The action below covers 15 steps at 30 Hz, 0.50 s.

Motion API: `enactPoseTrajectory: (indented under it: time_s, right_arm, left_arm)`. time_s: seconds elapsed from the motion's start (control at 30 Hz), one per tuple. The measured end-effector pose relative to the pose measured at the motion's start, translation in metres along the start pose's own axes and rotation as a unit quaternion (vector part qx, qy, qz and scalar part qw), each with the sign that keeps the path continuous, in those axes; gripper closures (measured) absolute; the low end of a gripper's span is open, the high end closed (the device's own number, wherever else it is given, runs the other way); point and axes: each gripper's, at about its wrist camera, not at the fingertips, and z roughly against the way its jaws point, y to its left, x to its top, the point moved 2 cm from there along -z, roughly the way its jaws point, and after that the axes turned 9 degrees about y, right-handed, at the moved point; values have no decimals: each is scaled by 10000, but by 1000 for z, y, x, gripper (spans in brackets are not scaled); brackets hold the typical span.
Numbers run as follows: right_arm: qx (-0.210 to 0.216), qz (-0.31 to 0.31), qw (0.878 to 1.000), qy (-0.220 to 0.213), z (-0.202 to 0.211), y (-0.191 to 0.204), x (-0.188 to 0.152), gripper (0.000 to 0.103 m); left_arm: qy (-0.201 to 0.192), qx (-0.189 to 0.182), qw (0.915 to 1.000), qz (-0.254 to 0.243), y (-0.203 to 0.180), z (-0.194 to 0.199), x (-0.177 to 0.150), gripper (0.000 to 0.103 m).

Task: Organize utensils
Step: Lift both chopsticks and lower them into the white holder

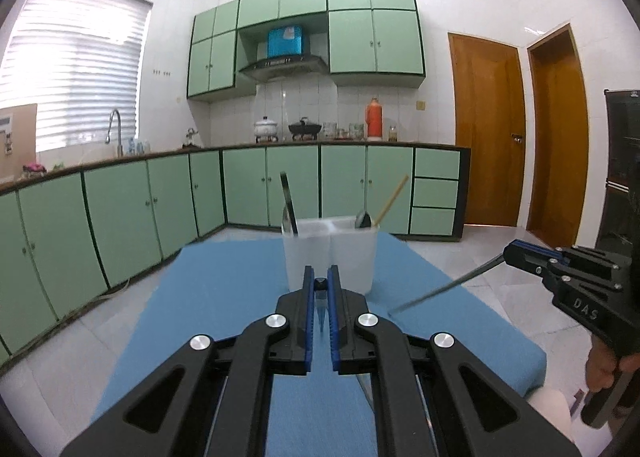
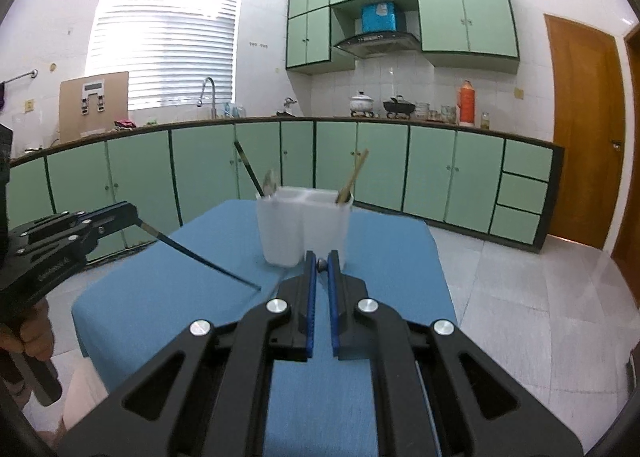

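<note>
1. Nearest, the left gripper [image 1: 320, 277] has its fingers nearly together, clamped on the dark chopstick [image 2: 200, 257]. The left wrist view shows only its butt end, but the right wrist view shows its full length slanting down toward the blue worktop [image 1: 224, 297].
2. The right gripper [image 2: 320, 261] is likewise pinched on a second dark chopstick [image 1: 444, 284]. This one hangs off to the right, with its tip just above the worktop's edge.
3. Both chopsticks are therefore in the air, short of the holder [image 1: 330, 257], a translucent white divided cup standing near the far end of the worktop.
4. The holder's left compartment has a dark handle [image 1: 289, 201] with a spoon bowl beside it. The right compartment has a spoon [image 1: 363, 219] and a bamboo chopstick [image 1: 394, 197].
5. The step in hand appears to be the carry: the pair is picked up and not yet dropped in.
6. The next move likely calls for tilting each chopstick toward upright, bringing its tip over a chosen compartment, lowering it past the rim and clear of the utensils already there, and then parting the fingers.
</note>
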Motion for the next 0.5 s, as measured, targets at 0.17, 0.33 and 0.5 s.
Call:
enactPoseTrajectory:
  time_s: [0.17, 0.33, 0.5]
  right_arm:
    - [78, 170, 9998, -20, 0, 1, 32, 98]
    - [353, 208, 9991, 84, -6, 0, 59, 98]
    - [608, 264, 9975, 225, -13, 1, 80, 98]
  left_arm:
    - [-78, -81, 9999, -42, 4, -4, 25, 97]
    - [-134, -175, 9996, -148, 3, -5, 45, 97]
    - [-137, -312, 9992, -193, 3, -5, 59, 97]
